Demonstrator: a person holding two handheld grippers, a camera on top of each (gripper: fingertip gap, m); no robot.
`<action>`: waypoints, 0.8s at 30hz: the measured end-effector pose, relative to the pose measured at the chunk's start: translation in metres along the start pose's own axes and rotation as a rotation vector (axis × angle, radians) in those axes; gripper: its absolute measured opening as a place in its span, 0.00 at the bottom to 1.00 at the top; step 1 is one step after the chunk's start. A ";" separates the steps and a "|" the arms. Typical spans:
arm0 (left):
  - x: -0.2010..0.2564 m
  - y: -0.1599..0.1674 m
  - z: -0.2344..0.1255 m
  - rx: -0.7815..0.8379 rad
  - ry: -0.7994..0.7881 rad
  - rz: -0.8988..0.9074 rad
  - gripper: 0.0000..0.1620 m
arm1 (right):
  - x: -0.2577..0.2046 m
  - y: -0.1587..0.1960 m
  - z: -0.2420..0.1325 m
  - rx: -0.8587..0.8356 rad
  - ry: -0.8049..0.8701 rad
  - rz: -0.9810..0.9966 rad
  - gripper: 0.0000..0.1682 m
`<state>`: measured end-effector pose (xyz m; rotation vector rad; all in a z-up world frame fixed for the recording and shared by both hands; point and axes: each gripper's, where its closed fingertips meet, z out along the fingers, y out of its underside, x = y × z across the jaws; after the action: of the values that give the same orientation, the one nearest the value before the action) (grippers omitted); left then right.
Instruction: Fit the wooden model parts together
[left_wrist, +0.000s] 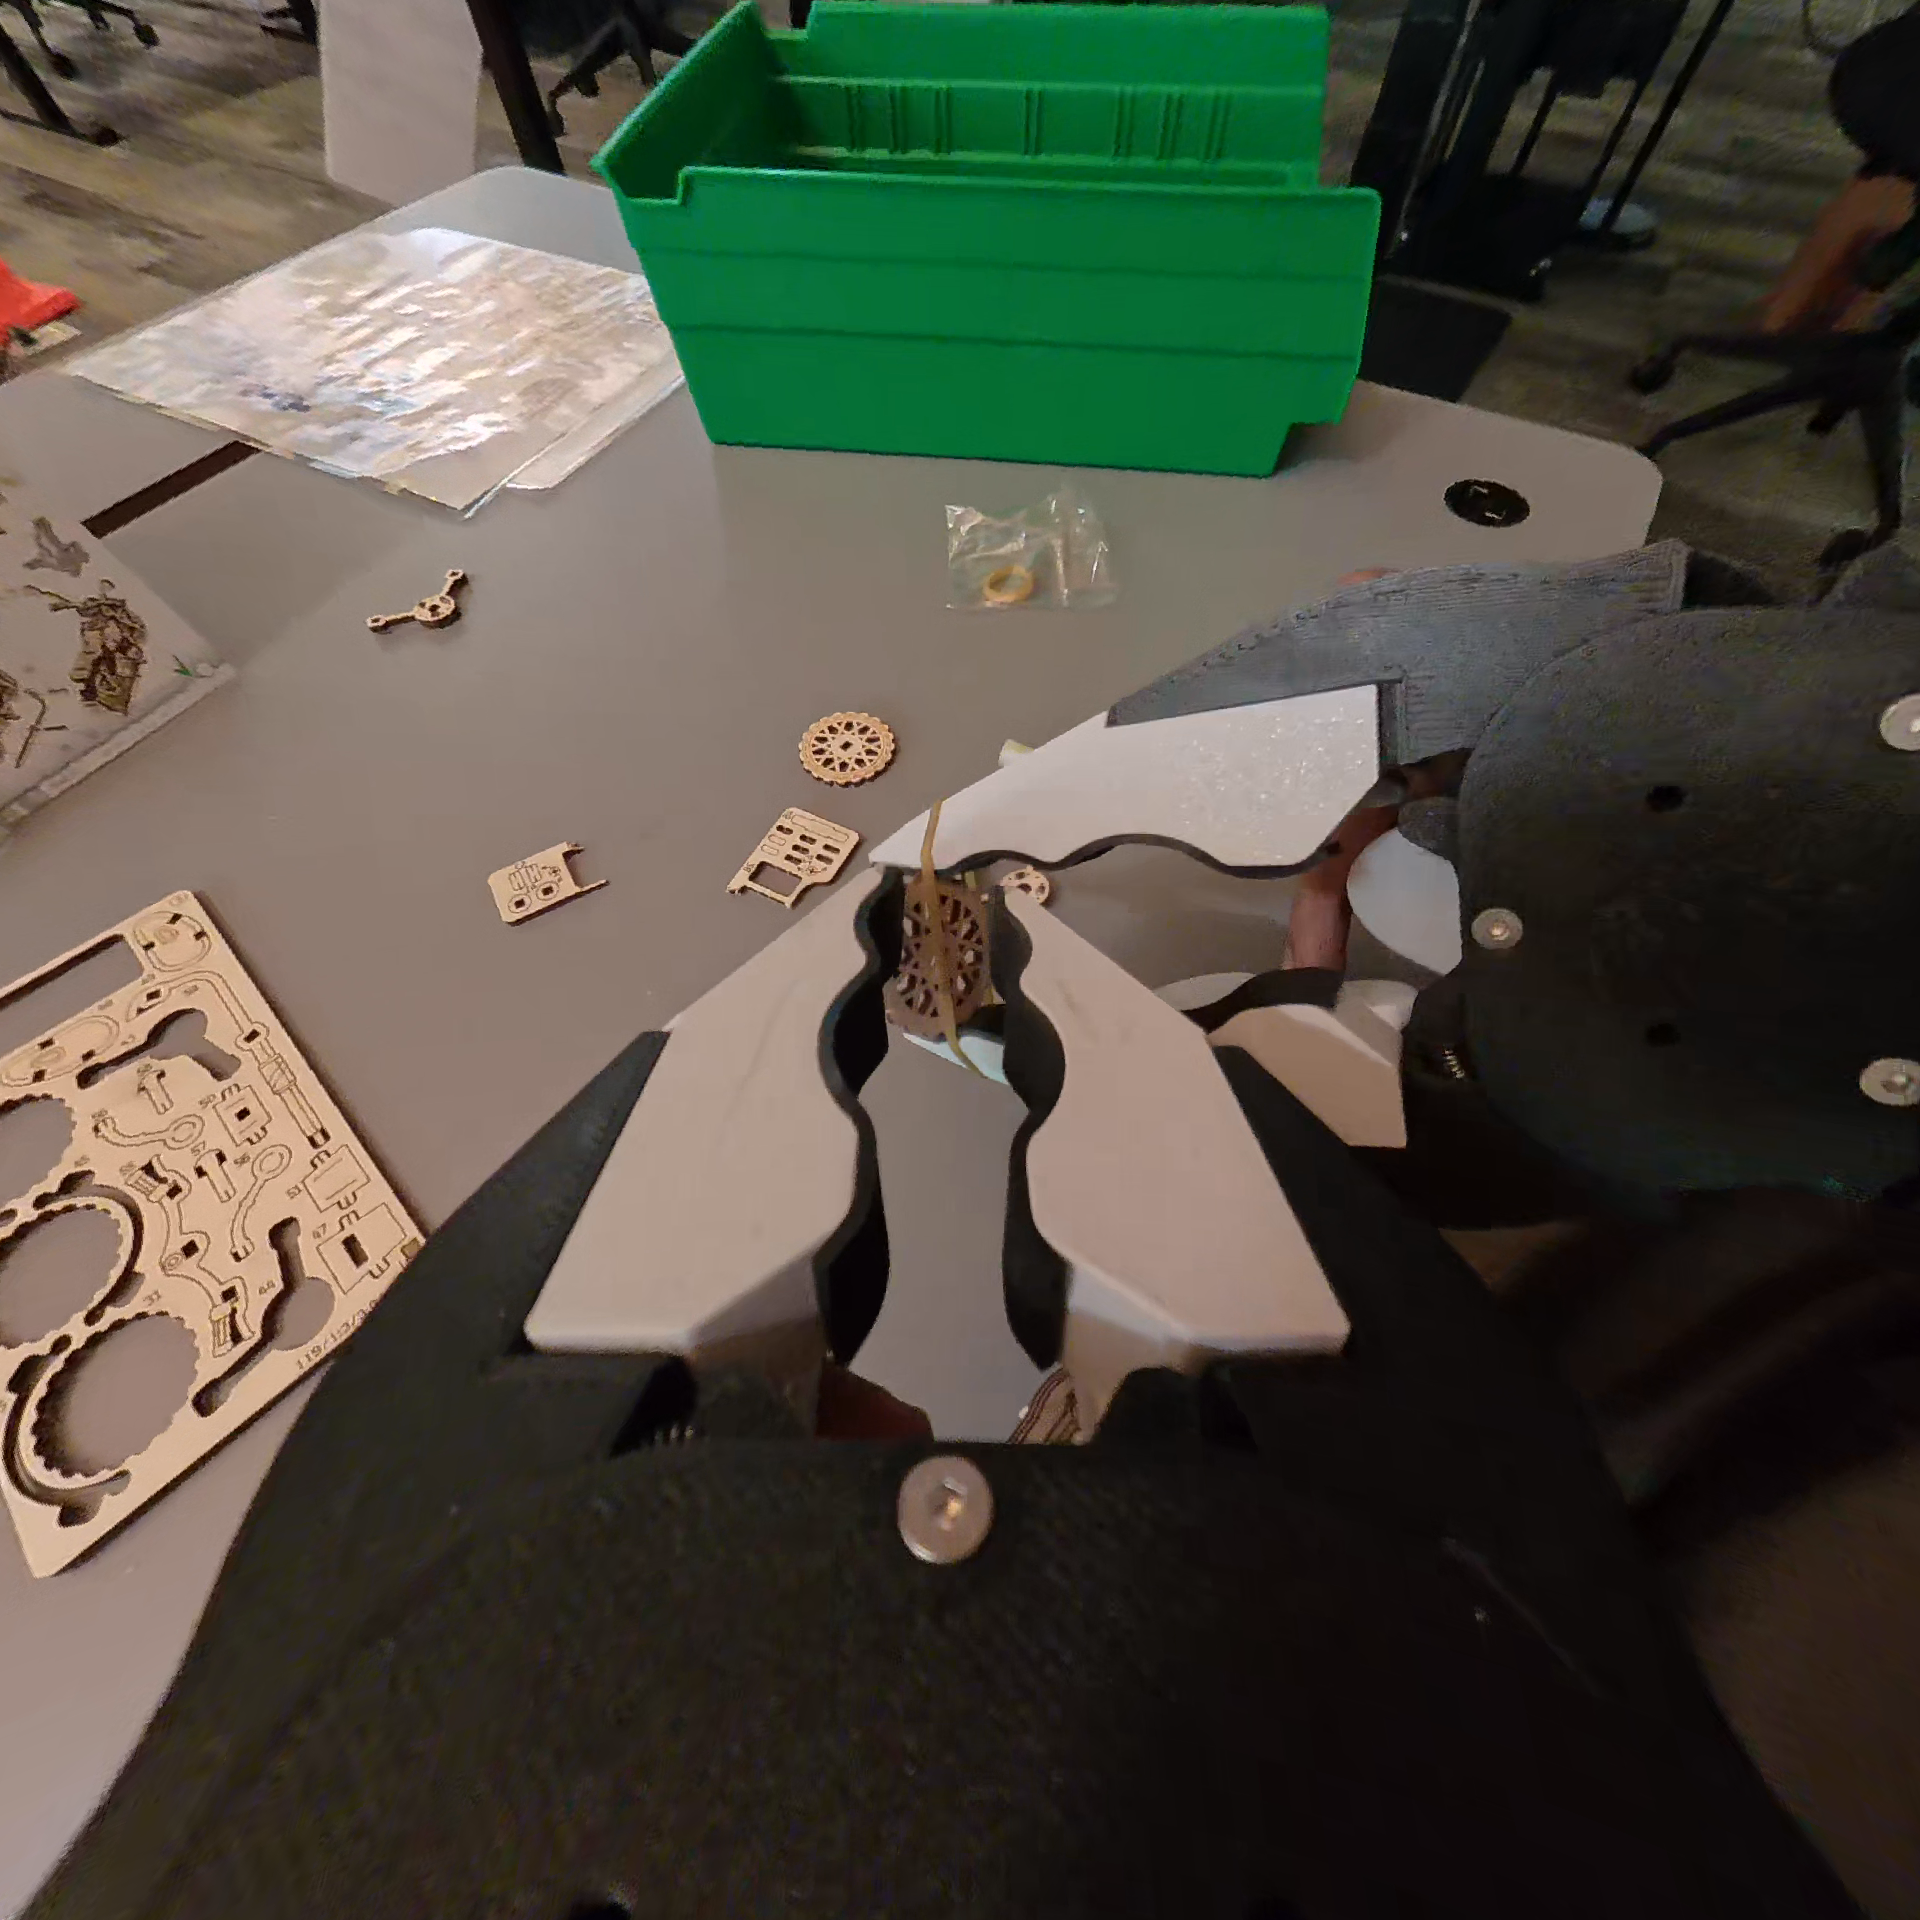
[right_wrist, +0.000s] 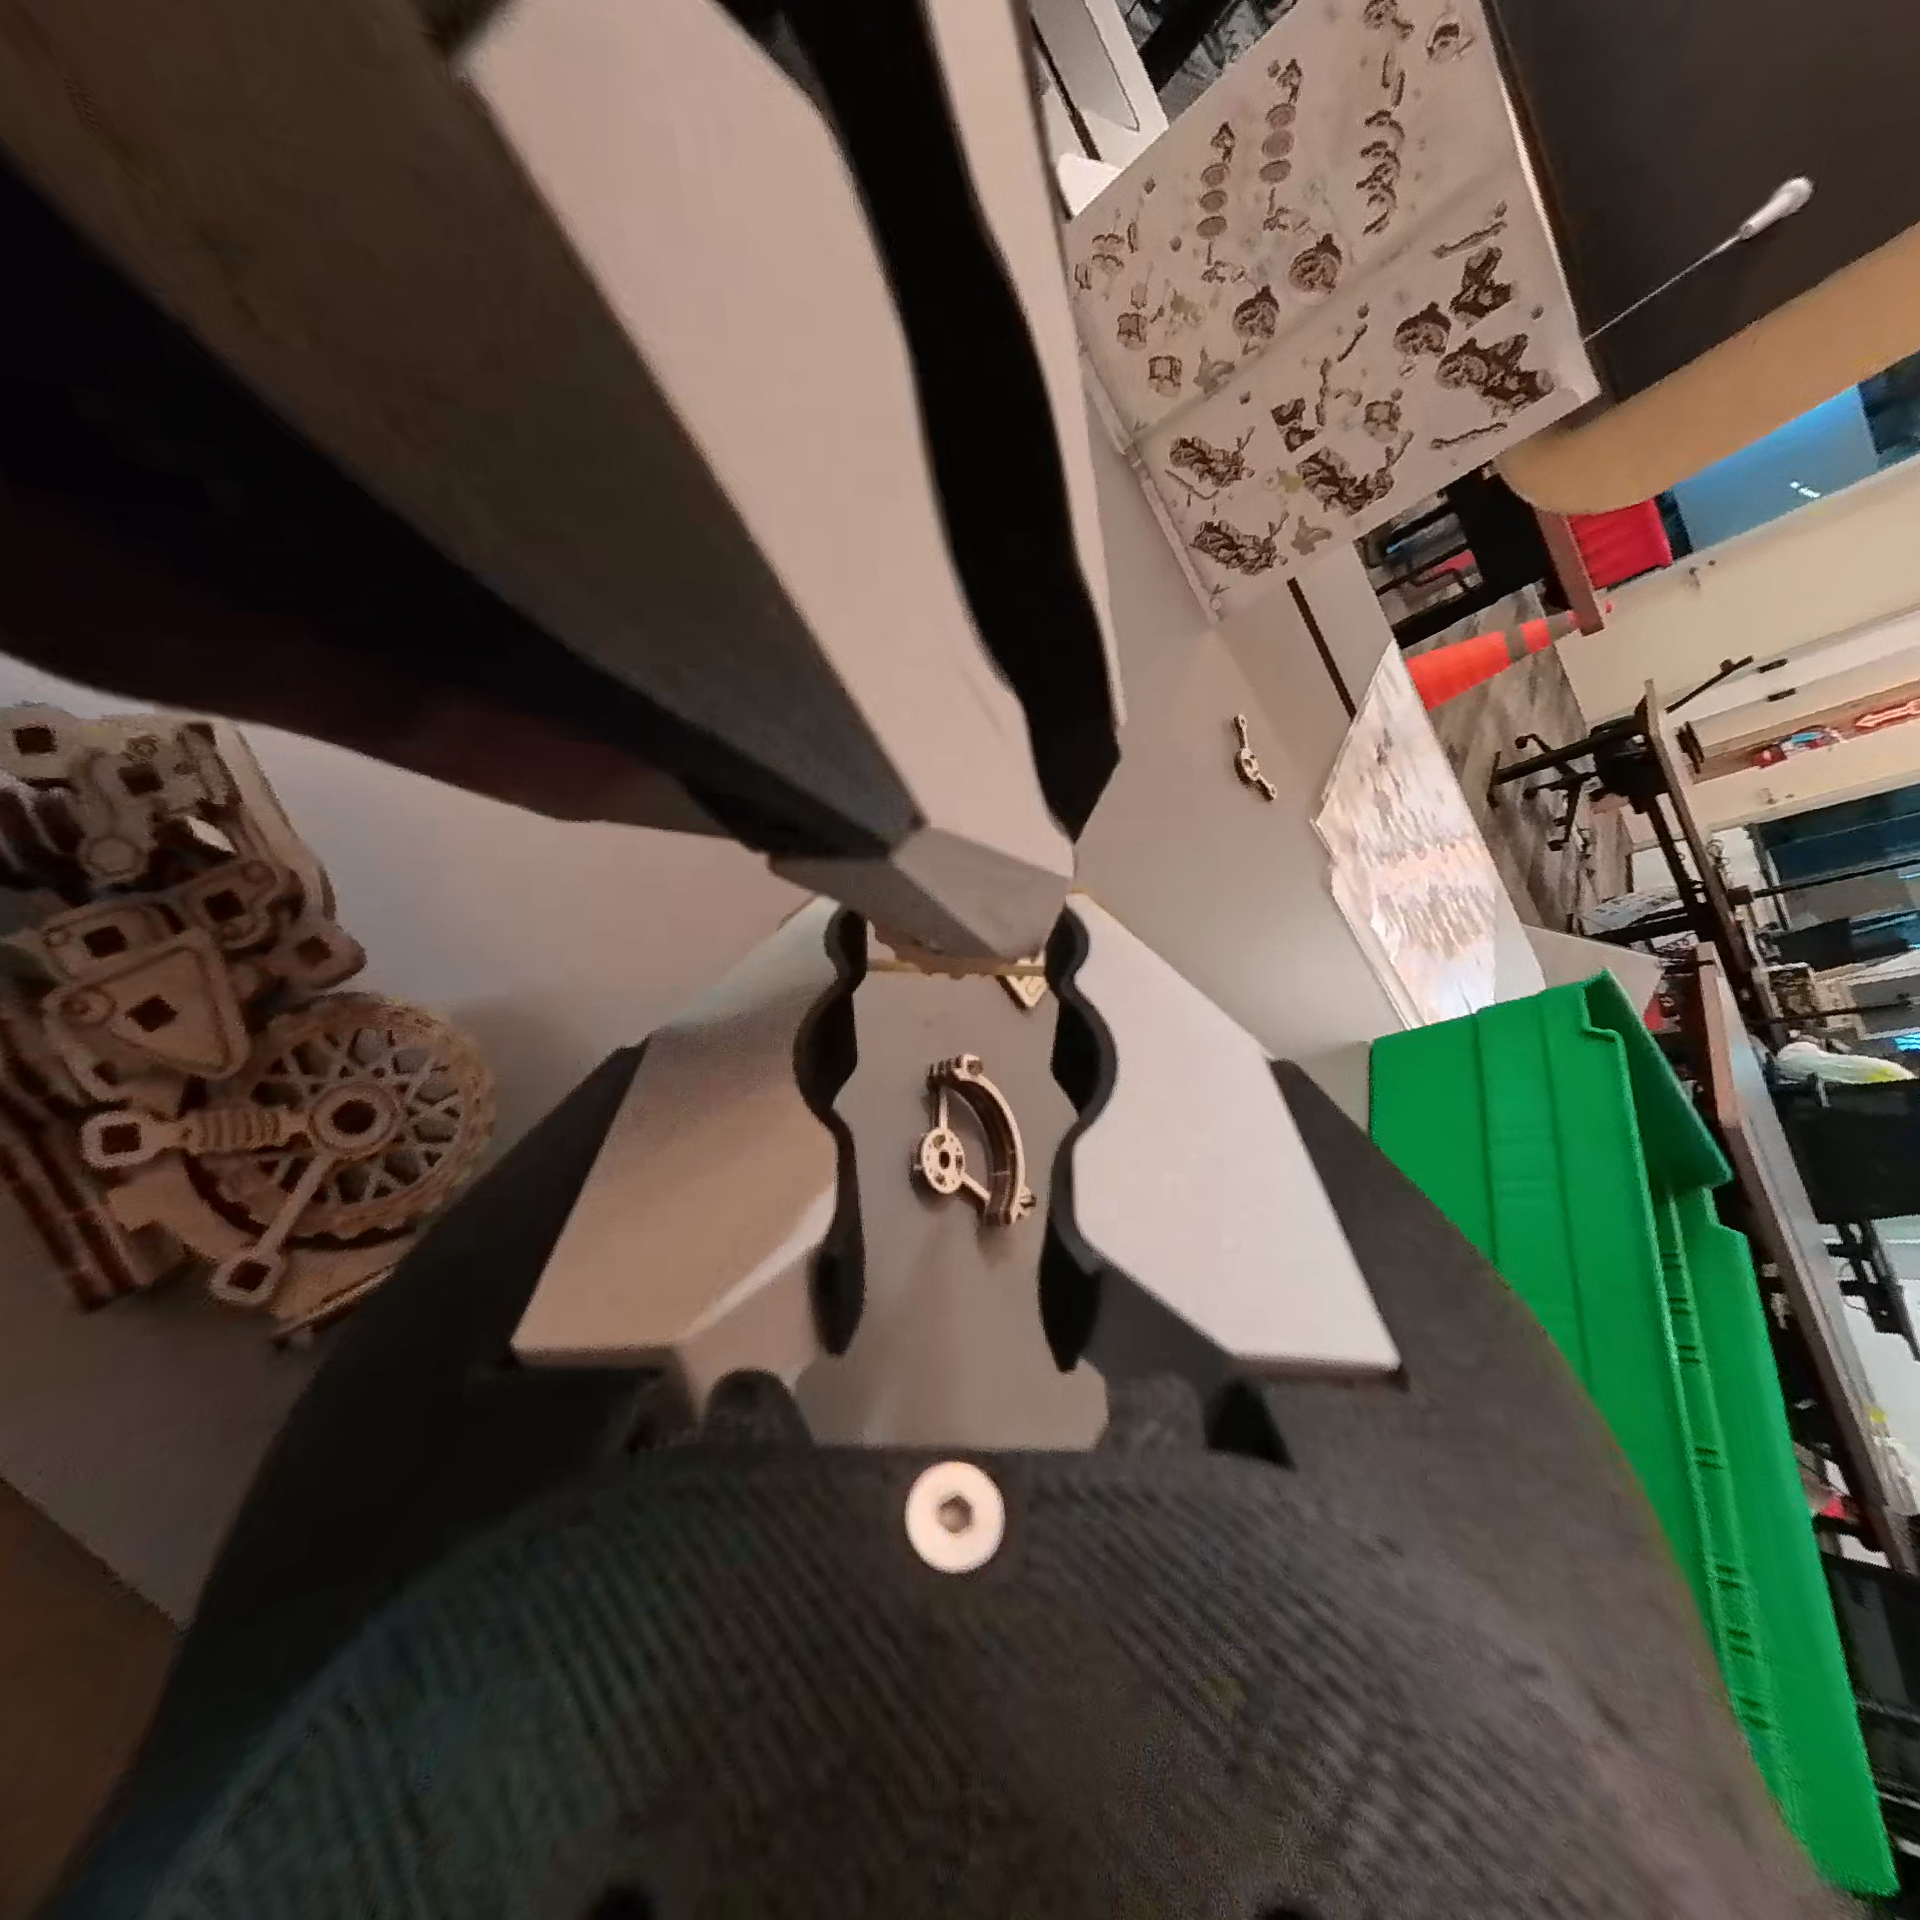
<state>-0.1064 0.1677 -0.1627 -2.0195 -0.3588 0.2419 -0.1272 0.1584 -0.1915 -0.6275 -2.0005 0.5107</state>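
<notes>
Your left hand-held gripper (left_wrist: 940, 920) is closed on the wheel (left_wrist: 937, 961), holding it edge-on above the worktop (left_wrist: 644, 727) so its rim is exposed. Your right hand-held gripper (left_wrist: 935, 868) pinches the rubber band (left_wrist: 928, 847), apparently to stretch it around that rim.

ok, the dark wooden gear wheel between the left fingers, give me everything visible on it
The dark brown wooden gear wheel is a thin laser-cut disc with a lattice of cut-out spokes and a toothed rim. It stands on edge, tilted, above the grey table, pinched between the left gripper fingers. A tan rubber band runs over its face and up under the right gripper fingers, which meet it from the right. In the right wrist view only its toothed edge shows. Its lower part is hidden.
</notes>
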 end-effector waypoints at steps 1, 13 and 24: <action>0.000 0.000 0.000 -0.004 -0.005 0.003 0.07 | 0.000 0.000 0.000 0.000 0.002 -0.005 0.20; -0.003 0.007 0.002 -0.041 -0.095 0.134 0.05 | -0.006 -0.001 -0.001 -0.015 0.015 -0.048 0.20; -0.002 0.015 0.000 -0.087 -0.016 0.037 0.04 | -0.013 0.000 0.000 -0.012 -0.020 -0.050 0.20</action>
<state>-0.1063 0.1611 -0.1757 -2.1124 -0.3472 0.2702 -0.1218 0.1499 -0.2003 -0.5808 -2.0345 0.4768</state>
